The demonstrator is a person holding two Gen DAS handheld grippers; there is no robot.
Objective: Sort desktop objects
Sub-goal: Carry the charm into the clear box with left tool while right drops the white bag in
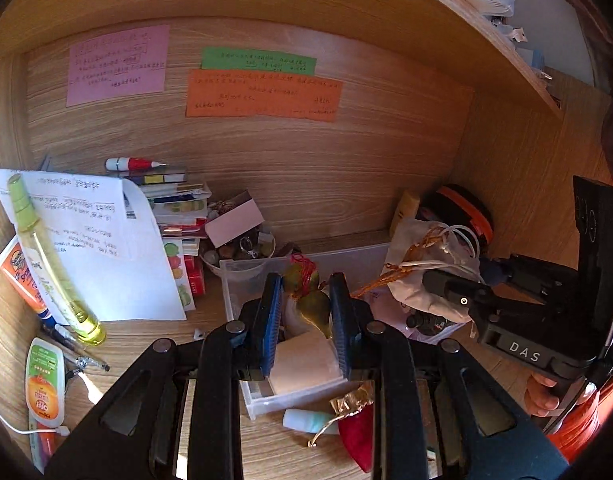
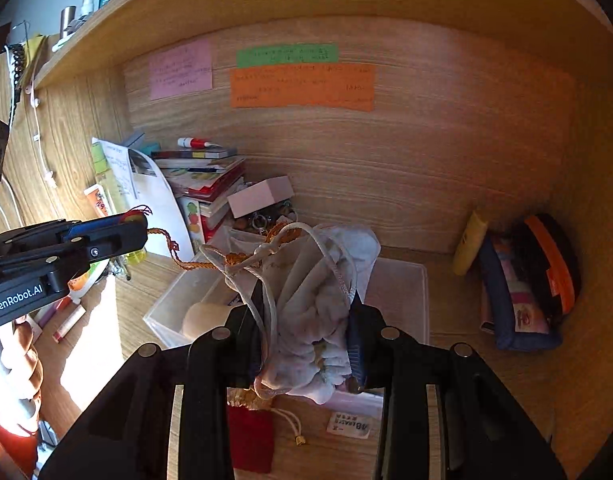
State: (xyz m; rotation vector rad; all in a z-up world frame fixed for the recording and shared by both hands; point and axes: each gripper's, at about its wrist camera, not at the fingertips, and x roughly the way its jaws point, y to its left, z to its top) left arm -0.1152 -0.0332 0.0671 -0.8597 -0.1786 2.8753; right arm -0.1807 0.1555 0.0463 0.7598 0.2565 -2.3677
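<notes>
My left gripper (image 1: 306, 312) pinches a small green pouch (image 1: 310, 300), my right gripper (image 2: 306, 320) a white drawstring bag (image 2: 306, 312); jaws narrow, cords tangled. Next I separate them above the clear box (image 2: 402, 280).

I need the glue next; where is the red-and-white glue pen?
In both views, the glue pen lies atop the book stack at back left, against the wooden wall.

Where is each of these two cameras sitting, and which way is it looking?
Left wrist view: sits on the left claw, looking forward and down at the clear box; a hand shows.
Right wrist view: sits on the right claw, shut on a white pouch; a hand shows.
Both show the box, the red pouch, the orange note and each other's claw.
</notes>
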